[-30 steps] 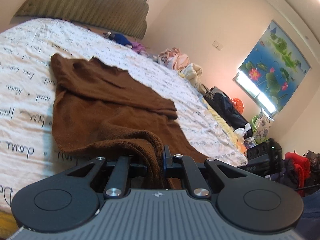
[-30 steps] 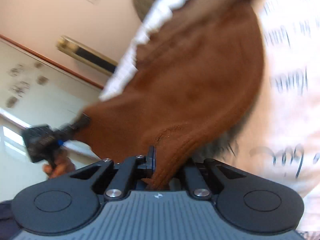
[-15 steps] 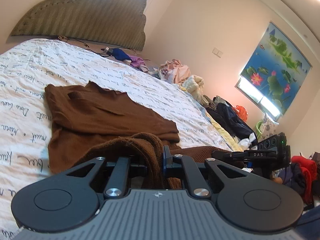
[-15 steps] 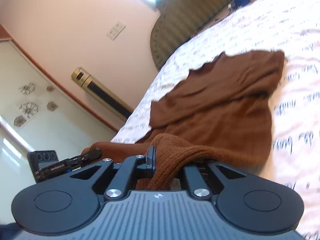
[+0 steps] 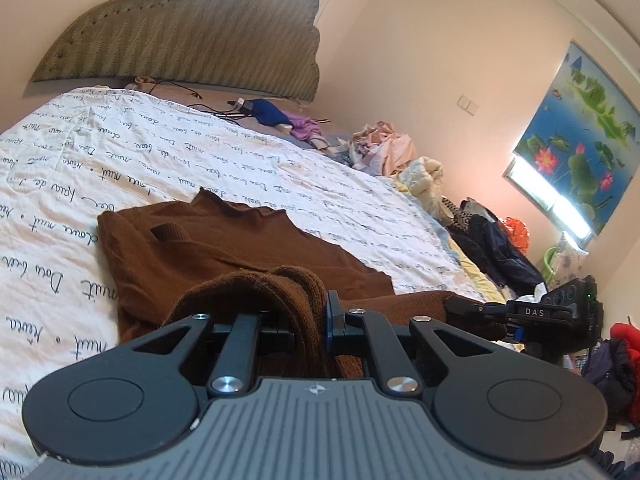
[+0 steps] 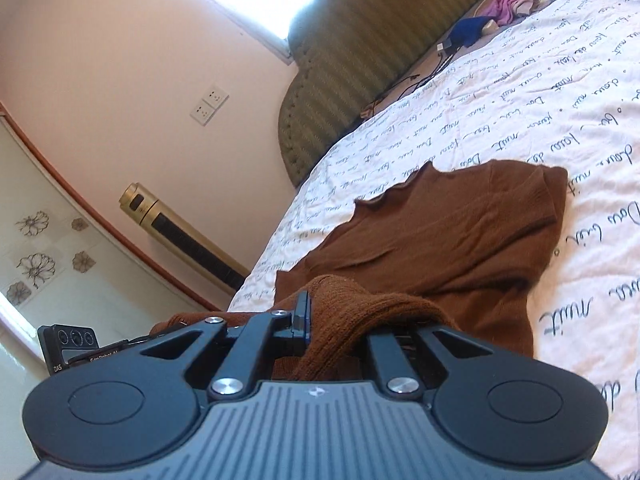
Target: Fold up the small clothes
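A brown knit garment (image 5: 224, 248) lies on the bed (image 5: 120, 152), spread over the white sheet printed with handwriting, its far part flat toward the middle of the bed and its near edge lifted off the sheet at the bed's near edge. The left tongs (image 5: 316, 312) are clenched on a bunched fold of that near edge, the fabric squeezed between the pads and draping over the left finger. The right tongs (image 6: 316, 320) grasp another bunch of the same edge, the knit humped up over them and trailing back onto the flat part. Each tool shows in the other's view, low beside the raised cloth. A padded headboard (image 5: 192, 36) stands at the bed's far end, and a heap of other clothes (image 5: 392, 152) sits along its right edge.
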